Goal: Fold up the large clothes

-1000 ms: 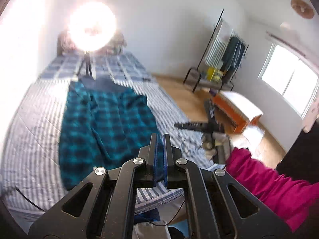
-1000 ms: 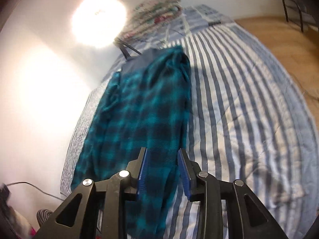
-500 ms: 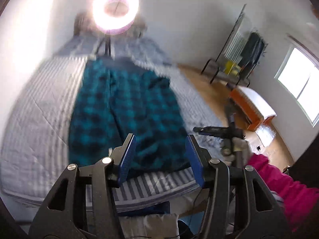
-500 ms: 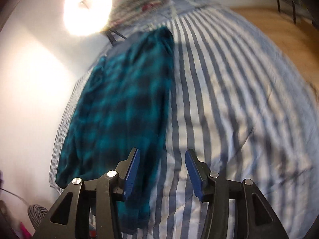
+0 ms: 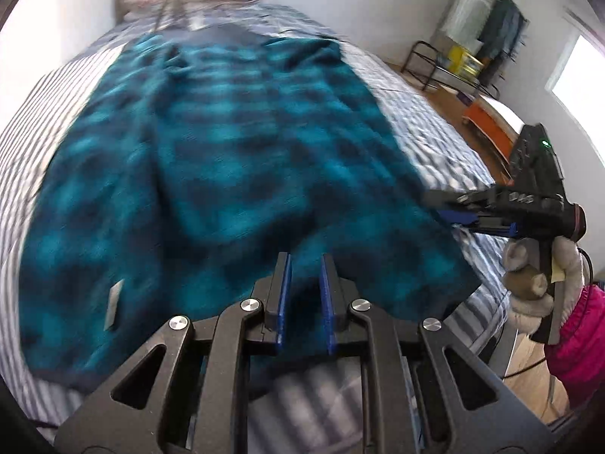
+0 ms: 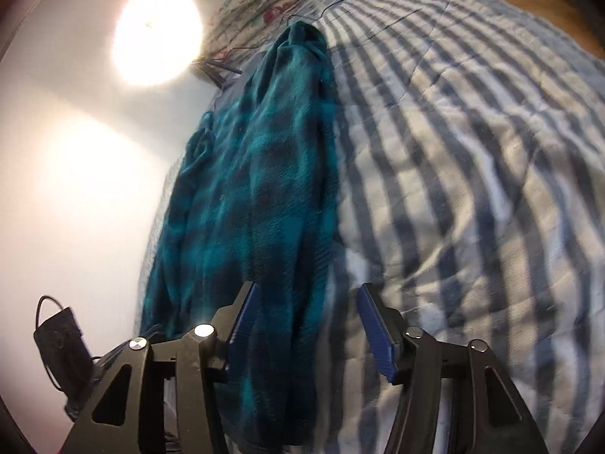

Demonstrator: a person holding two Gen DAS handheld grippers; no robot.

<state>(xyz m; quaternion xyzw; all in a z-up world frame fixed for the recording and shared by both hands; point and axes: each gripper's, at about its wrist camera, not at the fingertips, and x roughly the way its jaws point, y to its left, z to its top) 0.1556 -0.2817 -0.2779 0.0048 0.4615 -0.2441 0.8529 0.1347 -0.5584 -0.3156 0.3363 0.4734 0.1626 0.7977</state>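
A teal and black plaid garment [image 5: 211,166] lies lengthwise on a blue-and-white striped bed [image 5: 427,128]. My left gripper [image 5: 304,265] is low over the garment's near hem, its jaws a little apart with teal cloth showing between them. My right gripper [image 6: 308,299] is open at the garment's right near edge [image 6: 272,227], with cloth and striped bedding [image 6: 472,159] between its jaws. The right gripper also shows in the left wrist view [image 5: 457,208], side-on at the garment's right edge.
A ring light [image 6: 157,34] and folded floral bedding [image 6: 261,3] stand at the bed's head. A clothes rack [image 5: 487,26] and an orange bench [image 5: 491,125] stand on the wooden floor to the right. A pink sleeve [image 5: 582,336] is at the right edge.
Both grippers have dropped closer to the garment's near end. The left jaws opened wide, then narrowed. The right jaws have opened wider.
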